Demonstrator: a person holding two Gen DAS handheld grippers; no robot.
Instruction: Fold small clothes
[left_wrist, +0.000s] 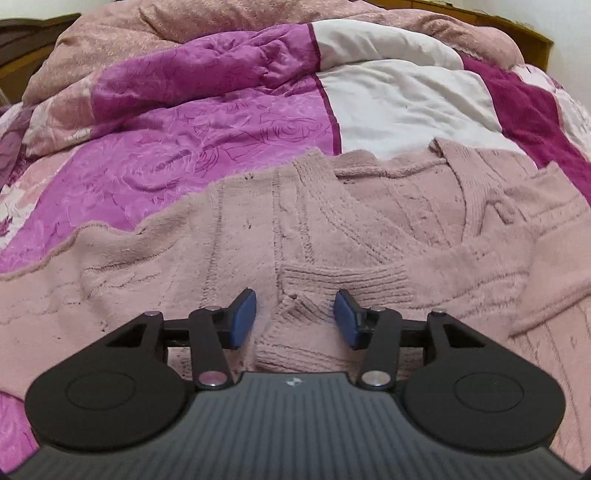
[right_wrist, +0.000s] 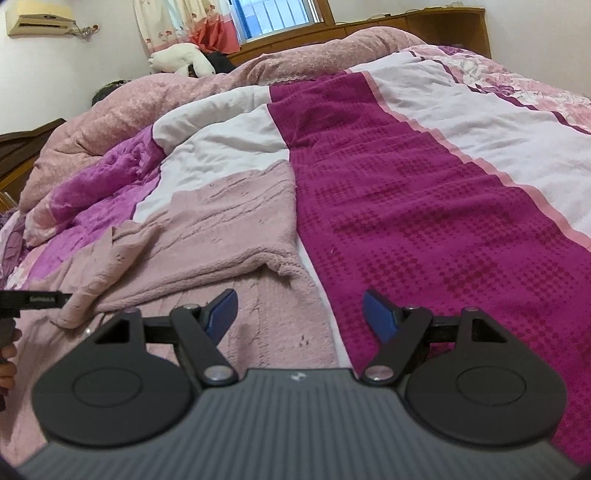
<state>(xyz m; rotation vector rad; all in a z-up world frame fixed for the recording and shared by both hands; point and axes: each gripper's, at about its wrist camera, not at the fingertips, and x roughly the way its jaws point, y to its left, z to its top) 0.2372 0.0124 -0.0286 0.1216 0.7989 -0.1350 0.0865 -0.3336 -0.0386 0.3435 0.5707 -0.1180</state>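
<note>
Dusty-pink fuzzy knitted sweater (left_wrist: 332, 229) lies spread on a bed, over a patchwork quilt of magenta, violet floral and white panels (left_wrist: 207, 129). Its knit shows cable ribs running lengthwise, small dark holes or flecks scattered through the pile, and a ribbed band (left_wrist: 343, 280) at the end of a folded-over part near the middle. In the left wrist view a ribbed collar or placket piece (left_wrist: 476, 181) lies turned toward the right side, and a thin hem edge runs along the left where the sweater meets the violet panel.

The left gripper (left_wrist: 295, 319) hovers low over the sweater with its blue pads (left_wrist: 243, 317) apart; a ridge of ribbed knit sits between them, but the pads do not press on it.

From the right wrist view, one part of the sweater (right_wrist: 221, 236) is folded across the body, its thick rolled edge lying just ahead of the right gripper (right_wrist: 299, 317). That gripper's blue pads (right_wrist: 380, 319) stand wide apart and hold nothing, the left one over pink knit, the right over the magenta waffle-textured panel (right_wrist: 424, 221).
</note>
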